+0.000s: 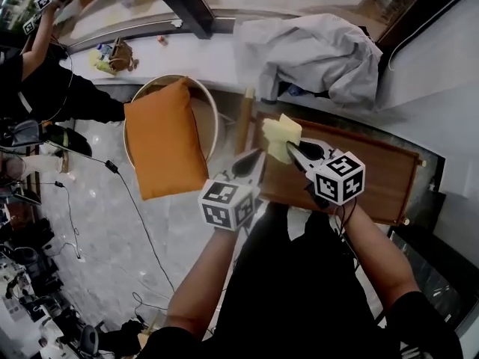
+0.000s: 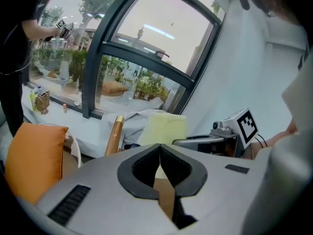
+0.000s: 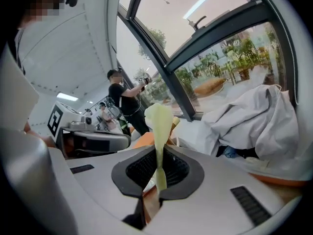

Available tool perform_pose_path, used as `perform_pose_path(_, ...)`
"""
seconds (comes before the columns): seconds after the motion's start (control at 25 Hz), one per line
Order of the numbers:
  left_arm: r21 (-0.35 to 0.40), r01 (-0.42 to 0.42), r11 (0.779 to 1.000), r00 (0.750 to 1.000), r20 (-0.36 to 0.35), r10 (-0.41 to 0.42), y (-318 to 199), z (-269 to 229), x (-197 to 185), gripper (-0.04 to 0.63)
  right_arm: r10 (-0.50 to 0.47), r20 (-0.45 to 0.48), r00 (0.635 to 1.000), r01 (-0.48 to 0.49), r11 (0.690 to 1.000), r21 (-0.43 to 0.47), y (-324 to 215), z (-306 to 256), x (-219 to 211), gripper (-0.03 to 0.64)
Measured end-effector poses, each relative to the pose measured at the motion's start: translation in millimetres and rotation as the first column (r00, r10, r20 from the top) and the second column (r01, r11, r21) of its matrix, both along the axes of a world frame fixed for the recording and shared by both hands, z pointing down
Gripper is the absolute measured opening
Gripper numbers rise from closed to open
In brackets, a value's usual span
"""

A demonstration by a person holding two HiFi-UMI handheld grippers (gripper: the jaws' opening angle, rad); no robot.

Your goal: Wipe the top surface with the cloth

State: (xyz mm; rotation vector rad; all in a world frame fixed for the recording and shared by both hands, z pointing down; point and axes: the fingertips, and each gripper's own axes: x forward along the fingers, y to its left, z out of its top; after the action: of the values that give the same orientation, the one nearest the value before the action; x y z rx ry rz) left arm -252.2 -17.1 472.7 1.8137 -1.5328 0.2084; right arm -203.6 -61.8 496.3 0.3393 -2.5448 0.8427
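Head view: my right gripper (image 1: 294, 151) pinches the pale yellow square cloth (image 1: 281, 136) above the brown wooden tabletop (image 1: 378, 178), at its nine o'clock end.

Left gripper view: my left gripper (image 2: 159, 149) is closed on nothing.

Right gripper view: the cloth stands toward twelve o'clock. I'd lay it flat, then sweep toward three.
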Motion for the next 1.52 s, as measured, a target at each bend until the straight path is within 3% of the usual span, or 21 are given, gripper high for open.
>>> perform_pose_path(0.28,-0.077,-0.051,0.996,0.998,0.016,0.053,-17,22,1,0.012,0.048,-0.065,0.997,-0.056,0.992,-0.116,-12,67,-26,0.034)
perform_pose_path(0.64,-0.125,-0.04,0.991,0.999,-0.01,0.039,-29,34,-6,0.011,0.109,-0.099,0.989,-0.13,0.962,-0.24,-22,118,-56,0.034)
perform_pose_path(0.96,-0.119,-0.108,0.987,0.993,-0.057,0.102,-22,38,14,0.012,0.166,-0.277,0.947,-0.224,0.955,-0.193,-26,162,-40,0.034)
perform_pose_path(1.52,-0.179,-0.15,0.972,0.989,-0.036,0.146,-26,71,61,0.012,0.252,-0.357,0.9,-0.325,0.931,-0.163,-47,173,34,0.034)
